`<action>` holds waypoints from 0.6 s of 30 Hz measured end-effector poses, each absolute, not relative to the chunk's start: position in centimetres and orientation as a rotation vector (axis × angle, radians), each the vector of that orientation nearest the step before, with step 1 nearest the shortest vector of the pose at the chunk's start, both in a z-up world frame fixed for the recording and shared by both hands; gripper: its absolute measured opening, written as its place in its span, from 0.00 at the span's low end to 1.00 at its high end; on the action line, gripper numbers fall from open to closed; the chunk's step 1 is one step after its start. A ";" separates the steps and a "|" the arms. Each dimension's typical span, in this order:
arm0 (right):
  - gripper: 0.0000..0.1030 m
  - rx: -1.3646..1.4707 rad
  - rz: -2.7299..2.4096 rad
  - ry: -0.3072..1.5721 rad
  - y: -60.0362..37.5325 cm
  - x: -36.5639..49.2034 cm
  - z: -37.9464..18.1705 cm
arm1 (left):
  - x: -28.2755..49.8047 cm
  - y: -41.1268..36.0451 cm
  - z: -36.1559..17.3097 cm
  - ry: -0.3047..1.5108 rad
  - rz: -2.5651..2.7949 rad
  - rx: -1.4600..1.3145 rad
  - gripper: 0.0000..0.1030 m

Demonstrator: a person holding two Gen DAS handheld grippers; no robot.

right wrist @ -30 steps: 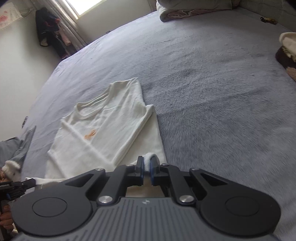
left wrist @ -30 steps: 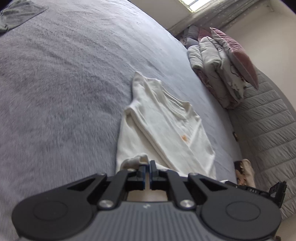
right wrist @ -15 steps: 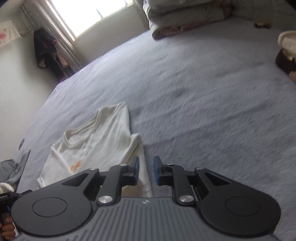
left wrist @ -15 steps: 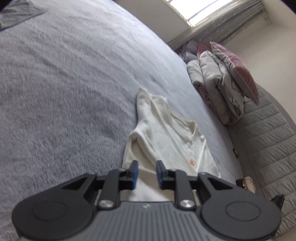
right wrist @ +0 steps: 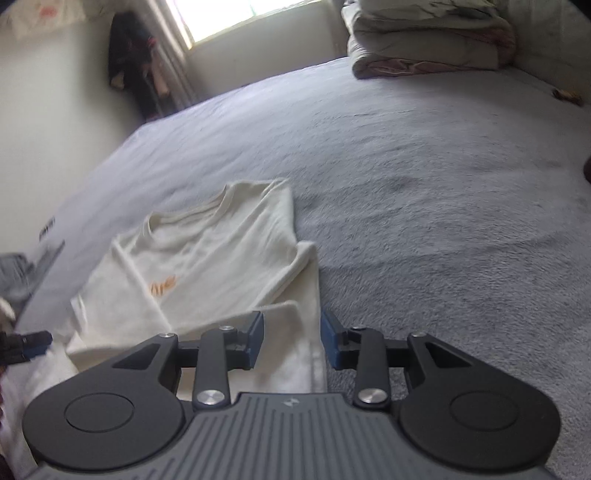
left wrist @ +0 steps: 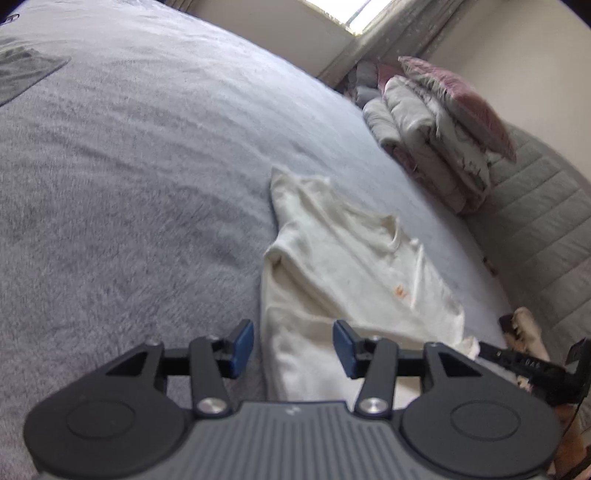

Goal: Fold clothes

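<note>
The cream T-shirt [right wrist: 207, 258] lay flat on the grey plush bedspread [right wrist: 424, 192], partly folded, with one side turned in over the front and its small orange mark [right wrist: 162, 286] facing up. Its collar pointed away from both cameras, and its near hem lay under the gripper tips.

The left gripper [left wrist: 293, 345] hung over the shirt's near left corner, its jaws opening, the blue pads apart with cloth below the gap but not pinched. The right gripper [right wrist: 291, 338] stood over the shirt's near right edge, jaws likewise opening, gripping nothing.

Beyond the shirt's collar the bedspread ran on to a pile of folded quilts [left wrist: 424, 136] topped by a pink pillow [left wrist: 461, 103], set against a quilted grey headboard [left wrist: 535, 229]. Behind the pile a bright window [right wrist: 236, 14] with a curtain [right wrist: 170, 55] lit pale walls; dark clothing [right wrist: 129, 59] hung beside that curtain. Far to the shirt's left lay a grey garment [left wrist: 22, 70].
</note>
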State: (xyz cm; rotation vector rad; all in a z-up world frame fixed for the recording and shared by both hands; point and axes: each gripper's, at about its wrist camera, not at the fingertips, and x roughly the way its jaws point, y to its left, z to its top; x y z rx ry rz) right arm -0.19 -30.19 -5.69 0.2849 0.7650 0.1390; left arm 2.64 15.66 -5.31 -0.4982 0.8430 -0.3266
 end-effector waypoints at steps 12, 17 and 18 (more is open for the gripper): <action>0.38 0.019 0.150 0.722 -26.9 -0.1 -7.2 | 1.6 14.4 -5.2 0.826 -0.334 -0.390 0.30; 0.10 -0.037 0.160 0.695 -26.0 -0.5 -6.9 | 1.1 14.7 -5.0 0.795 -0.312 -0.401 0.10; 0.08 -0.048 0.153 0.686 -25.7 -0.7 -6.8 | 1.0 14.6 -4.8 0.784 -0.307 -0.397 0.09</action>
